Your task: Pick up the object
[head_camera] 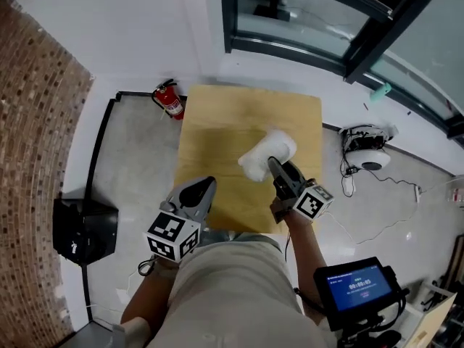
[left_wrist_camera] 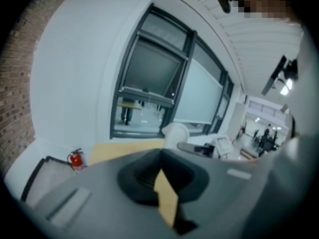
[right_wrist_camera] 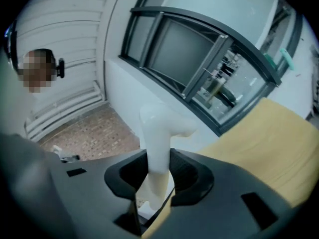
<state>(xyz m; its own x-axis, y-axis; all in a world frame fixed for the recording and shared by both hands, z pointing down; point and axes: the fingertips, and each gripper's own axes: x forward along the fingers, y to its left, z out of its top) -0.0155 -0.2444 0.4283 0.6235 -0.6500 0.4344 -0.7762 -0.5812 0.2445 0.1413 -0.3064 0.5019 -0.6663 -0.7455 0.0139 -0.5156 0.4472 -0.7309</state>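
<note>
At the centre of the head view, the right gripper [head_camera: 275, 167] is clamped on the white object [head_camera: 270, 149] over the wooden table [head_camera: 217, 122] — the grasp looks done, and the object seems lifted. At lower left, the left gripper [head_camera: 207, 185] hangs closed and empty — little seems left but to raise the object clear.

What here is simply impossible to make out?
- White object: the head view blurs it; what it is remains unclear.
- Whether it touches the table: its lower end sits hidden between the right gripper's jaws, right gripper view.
- Blue screen text: head view, too small.
</note>
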